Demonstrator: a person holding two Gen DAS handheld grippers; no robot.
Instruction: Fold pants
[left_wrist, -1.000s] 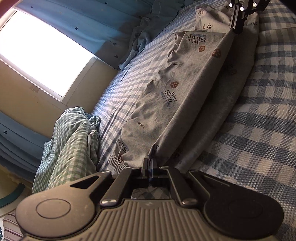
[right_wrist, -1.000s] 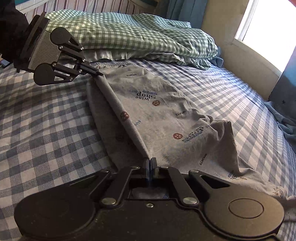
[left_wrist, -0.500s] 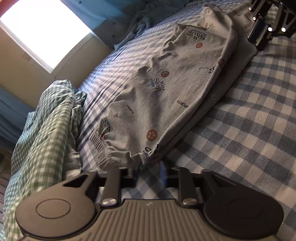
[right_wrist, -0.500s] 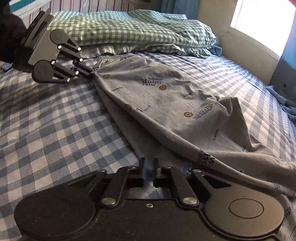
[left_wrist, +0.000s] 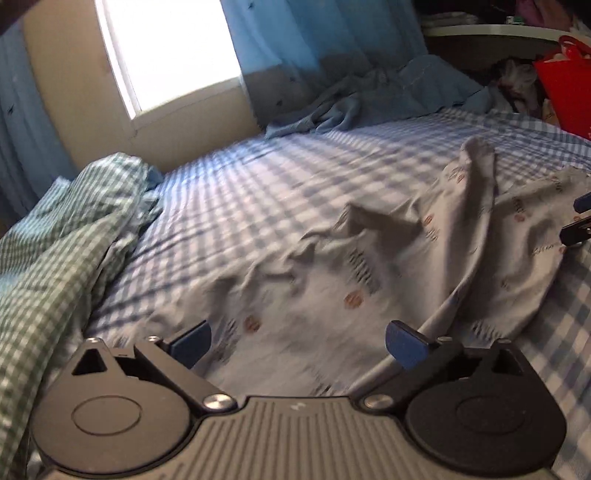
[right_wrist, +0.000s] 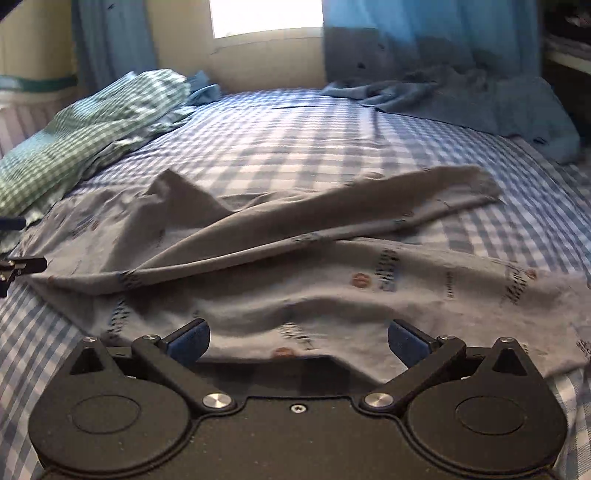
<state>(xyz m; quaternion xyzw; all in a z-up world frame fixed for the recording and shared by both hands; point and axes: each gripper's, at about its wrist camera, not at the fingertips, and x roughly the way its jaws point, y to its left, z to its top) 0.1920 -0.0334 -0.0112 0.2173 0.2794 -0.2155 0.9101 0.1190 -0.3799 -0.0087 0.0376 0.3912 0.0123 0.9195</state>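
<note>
Left gripper (left_wrist: 297, 341) fingers spread wide, released, right gripper (right_wrist: 298, 339) likewise, above grey pants (right_wrist: 332, 295)

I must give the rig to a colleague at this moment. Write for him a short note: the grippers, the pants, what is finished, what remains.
Left gripper: open, holds nothing, right above the pants.
Right gripper: open, holds nothing, at the near edge of the pants.
Pants: gray, printed, lying loose and wrinkled on the checked bed sheet, one long flap laid across the rest. Green checked pillow lies beside them.
Done: a lengthwise fold seems laid down, but untidy.
Left: smooth the cloth, then probably fold it shorter.
</note>
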